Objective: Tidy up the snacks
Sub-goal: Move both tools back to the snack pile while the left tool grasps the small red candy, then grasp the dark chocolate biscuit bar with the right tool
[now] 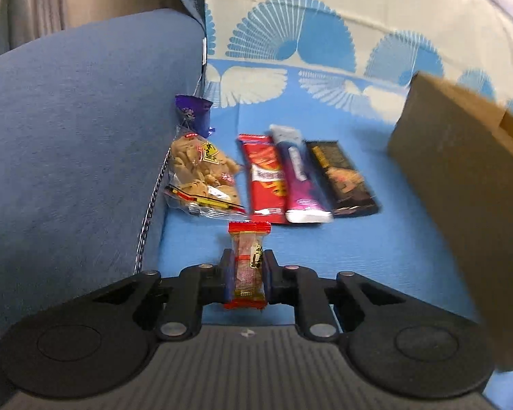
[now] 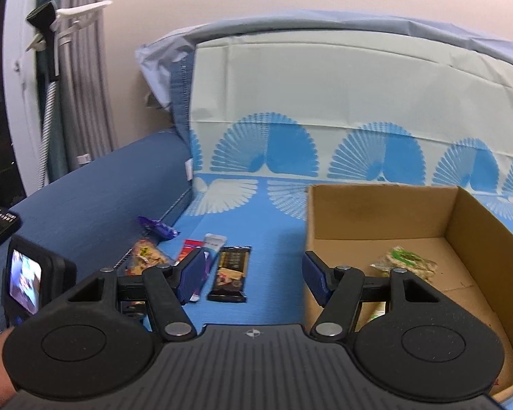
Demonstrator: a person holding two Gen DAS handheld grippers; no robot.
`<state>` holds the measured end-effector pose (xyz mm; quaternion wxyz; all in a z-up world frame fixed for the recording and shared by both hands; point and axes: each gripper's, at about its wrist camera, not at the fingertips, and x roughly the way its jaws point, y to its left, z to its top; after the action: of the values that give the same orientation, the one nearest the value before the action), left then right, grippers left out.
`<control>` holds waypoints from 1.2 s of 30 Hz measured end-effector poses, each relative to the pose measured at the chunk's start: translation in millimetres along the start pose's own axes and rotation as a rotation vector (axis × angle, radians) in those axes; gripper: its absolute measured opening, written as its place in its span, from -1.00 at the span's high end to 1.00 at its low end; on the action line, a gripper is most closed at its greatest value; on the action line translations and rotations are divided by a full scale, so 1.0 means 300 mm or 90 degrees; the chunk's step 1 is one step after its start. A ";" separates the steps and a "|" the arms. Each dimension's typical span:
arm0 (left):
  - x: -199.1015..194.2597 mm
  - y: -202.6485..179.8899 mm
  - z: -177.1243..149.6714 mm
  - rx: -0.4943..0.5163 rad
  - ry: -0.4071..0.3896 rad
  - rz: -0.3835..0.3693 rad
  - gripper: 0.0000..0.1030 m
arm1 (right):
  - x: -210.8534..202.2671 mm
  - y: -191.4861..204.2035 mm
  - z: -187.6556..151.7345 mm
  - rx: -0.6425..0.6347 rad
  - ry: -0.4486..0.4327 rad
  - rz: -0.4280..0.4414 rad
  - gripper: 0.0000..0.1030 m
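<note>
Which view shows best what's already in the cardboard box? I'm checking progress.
The right wrist view: it looks down into the open cardboard box, where a green snack bag lies. The left wrist view shows only the box's blurred outer wall.

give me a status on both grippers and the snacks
Left gripper shut on red-ended snack bar. Right gripper open, empty, beside box. Box holds one green packet; four snacks in a row on the sheet. Nothing in the way.
</note>
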<state>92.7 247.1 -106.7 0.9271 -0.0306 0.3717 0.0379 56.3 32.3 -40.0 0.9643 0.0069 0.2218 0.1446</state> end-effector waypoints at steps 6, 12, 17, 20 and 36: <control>-0.032 -0.008 -0.037 -0.008 0.026 -0.025 0.65 | 0.003 0.079 -0.018 -0.034 -0.008 0.016 -0.24; 0.006 -0.007 -0.044 -0.031 0.043 -0.011 0.65 | 0.017 0.122 -0.045 -0.038 -0.012 0.027 -0.11; 0.007 0.001 -0.044 -0.032 0.046 -0.010 0.65 | 0.138 0.131 -0.019 -0.014 0.031 0.005 -0.03; 0.007 0.016 -0.044 -0.046 0.048 -0.016 0.65 | 0.271 0.134 0.000 0.013 0.069 0.004 -0.04; 0.017 0.027 -0.046 -0.055 0.045 -0.022 0.65 | 0.831 0.108 -0.083 0.022 0.283 -0.066 -0.11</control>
<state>86.2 254.1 -120.2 0.9116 -0.0787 0.4017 0.0368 250.9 132.2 -166.0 0.8975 -0.0201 0.4316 0.0890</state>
